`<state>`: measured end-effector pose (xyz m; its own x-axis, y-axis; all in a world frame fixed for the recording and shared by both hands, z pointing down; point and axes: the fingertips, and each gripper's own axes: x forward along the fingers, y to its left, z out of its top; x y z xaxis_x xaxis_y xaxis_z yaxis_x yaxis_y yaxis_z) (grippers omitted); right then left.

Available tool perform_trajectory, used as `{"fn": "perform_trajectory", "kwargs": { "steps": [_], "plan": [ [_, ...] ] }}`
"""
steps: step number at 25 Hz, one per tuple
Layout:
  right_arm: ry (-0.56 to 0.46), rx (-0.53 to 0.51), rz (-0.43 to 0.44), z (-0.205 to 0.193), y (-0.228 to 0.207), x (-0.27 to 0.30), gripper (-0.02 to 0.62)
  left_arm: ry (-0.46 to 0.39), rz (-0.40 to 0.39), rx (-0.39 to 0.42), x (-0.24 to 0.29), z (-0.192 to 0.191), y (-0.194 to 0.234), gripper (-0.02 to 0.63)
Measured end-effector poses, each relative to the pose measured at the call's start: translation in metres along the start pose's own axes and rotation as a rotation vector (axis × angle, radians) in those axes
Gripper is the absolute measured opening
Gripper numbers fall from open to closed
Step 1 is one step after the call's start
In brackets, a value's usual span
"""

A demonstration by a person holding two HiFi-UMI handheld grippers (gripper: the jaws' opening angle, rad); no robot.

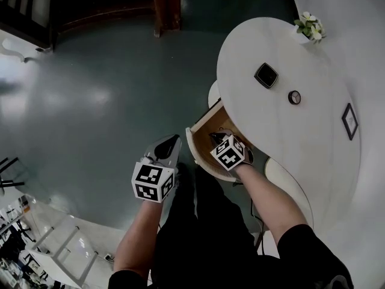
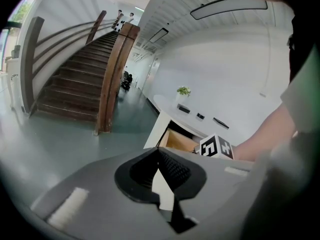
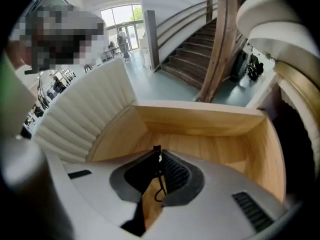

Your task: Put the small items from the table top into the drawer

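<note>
The open wooden drawer [image 1: 203, 124] juts from the white table [image 1: 313, 155]. My right gripper [image 1: 218, 138] hangs over it, shut on a thin black pin [image 3: 159, 178]; in the right gripper view the jaws [image 3: 158, 156] point into the drawer [image 3: 200, 121], whose bottom shows bare wood. On the table top lie a black square item [image 1: 266, 75], a small round item [image 1: 294, 97] and a flat dark frame [image 1: 349, 121]. My left gripper [image 1: 169, 144] is over the floor left of the drawer, jaws [image 2: 159, 154] together with nothing in them.
A small vase of white flowers [image 1: 310, 27] stands at the table's far edge. A white stool [image 1: 289, 182] sits below the table beside my right arm. A wooden stair post [image 1: 165, 5] and stairs [image 2: 75, 79] rise beyond the grey floor.
</note>
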<state>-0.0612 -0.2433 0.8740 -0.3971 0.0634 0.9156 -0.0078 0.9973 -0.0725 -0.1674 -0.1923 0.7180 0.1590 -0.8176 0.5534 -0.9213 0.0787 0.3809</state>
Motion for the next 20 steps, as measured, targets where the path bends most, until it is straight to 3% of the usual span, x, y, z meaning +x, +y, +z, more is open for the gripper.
{"fn": "perform_trajectory", "kwargs": {
  "steps": [10,20],
  "plan": [
    [0.025,0.046,-0.003,-0.010,-0.003,0.008,0.032,-0.002,0.018,-0.001,-0.015,-0.007,0.005,0.011],
    [-0.041,0.129,-0.048,-0.002,-0.004,-0.027,0.049,-0.027,0.013,0.011,-0.040,-0.001,-0.006,0.011]
  ]
}}
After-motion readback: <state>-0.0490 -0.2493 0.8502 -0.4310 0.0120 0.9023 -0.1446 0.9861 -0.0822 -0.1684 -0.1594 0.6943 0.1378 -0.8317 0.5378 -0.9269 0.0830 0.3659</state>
